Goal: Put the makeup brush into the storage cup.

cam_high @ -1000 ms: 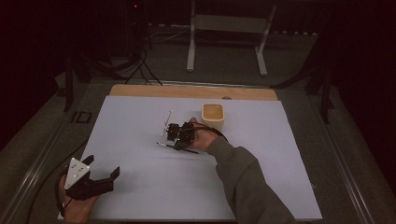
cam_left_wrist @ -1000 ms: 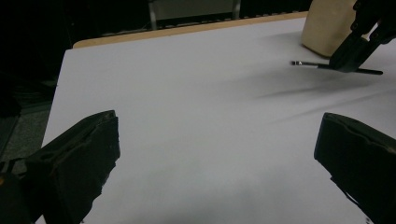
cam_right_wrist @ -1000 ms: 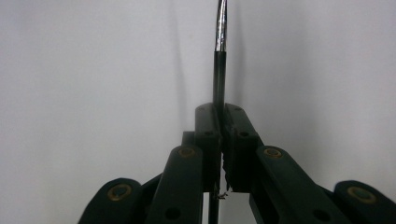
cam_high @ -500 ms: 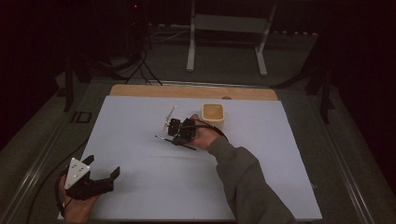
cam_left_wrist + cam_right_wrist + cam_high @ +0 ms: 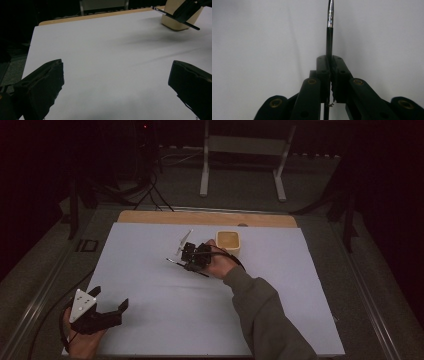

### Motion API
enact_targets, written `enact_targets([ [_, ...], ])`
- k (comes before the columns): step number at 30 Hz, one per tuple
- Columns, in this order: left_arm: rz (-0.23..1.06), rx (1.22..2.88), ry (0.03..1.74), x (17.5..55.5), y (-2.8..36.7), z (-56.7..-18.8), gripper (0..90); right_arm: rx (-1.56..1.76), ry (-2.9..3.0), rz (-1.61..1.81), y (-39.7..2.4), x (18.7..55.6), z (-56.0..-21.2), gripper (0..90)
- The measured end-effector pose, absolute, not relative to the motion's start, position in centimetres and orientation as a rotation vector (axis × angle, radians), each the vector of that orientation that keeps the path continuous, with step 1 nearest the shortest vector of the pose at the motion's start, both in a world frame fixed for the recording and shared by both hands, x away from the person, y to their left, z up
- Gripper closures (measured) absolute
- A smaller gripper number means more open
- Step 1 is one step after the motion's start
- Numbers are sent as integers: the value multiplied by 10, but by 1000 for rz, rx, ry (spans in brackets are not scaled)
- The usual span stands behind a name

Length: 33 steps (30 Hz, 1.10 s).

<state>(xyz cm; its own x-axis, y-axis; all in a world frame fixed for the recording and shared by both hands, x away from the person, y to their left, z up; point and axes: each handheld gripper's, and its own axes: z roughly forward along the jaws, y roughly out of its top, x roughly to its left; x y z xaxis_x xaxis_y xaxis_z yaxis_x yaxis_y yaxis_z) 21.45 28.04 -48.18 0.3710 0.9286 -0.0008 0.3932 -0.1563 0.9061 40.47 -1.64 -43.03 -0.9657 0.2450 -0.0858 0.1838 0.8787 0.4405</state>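
Right hand-held gripper (image 5: 186, 261) shifted leftward gripping brush (image 5: 329, 30), open sheet (image 5: 150, 285) around

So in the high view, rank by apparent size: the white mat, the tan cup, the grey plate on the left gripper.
1. White mat, by far.
2. Tan cup.
3. Grey plate; looks close to the cup and sits nearer the camera, so unsure.

Thin black metal-tipped stick (image 5: 329, 37) in right claw (image 5: 329, 61)
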Motion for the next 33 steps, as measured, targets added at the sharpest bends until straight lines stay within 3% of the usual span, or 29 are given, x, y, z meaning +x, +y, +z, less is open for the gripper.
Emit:
enact_targets([
  [33,747,1729,1174,214,281,-482,14,425,2776,827,-24,406,-415,852],
])
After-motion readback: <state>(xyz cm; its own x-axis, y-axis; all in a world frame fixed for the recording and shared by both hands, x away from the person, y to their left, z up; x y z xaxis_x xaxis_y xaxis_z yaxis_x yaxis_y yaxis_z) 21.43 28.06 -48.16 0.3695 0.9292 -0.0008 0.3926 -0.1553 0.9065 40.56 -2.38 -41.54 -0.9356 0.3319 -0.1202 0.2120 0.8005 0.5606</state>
